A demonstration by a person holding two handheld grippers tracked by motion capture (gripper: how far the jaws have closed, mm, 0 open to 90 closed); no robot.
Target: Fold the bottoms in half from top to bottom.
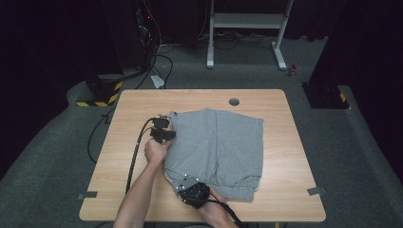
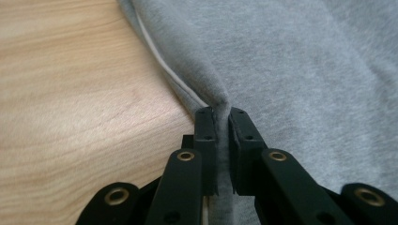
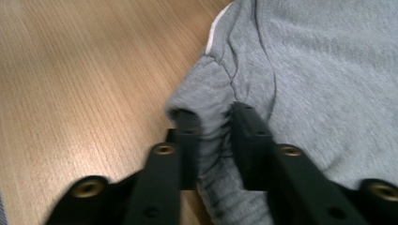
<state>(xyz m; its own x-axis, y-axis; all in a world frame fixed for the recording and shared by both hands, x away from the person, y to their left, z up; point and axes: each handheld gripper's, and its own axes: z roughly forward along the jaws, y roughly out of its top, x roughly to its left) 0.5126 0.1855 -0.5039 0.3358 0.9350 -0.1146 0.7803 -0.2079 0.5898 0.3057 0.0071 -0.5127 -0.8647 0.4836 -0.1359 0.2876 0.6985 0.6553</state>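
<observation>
Garment point(image 1: 216, 142): both claws pinching left edge, forearms low.

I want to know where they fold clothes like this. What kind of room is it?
Probably a lab or recording studio, not a home. A wooden table with grey shorts stands alone on grey carpet, with dark curtains behind, cables and hazard-striped equipment on the floor.

Overhead camera faces forward; gripper cameras closely share grey garment point(image 1: 216, 142)

Left gripper point(image 2: 222, 117) fingers point(image 2: 205, 136) pinching grey garment point(image 2: 291, 70) edge over wooden table point(image 2: 70, 103)
</observation>
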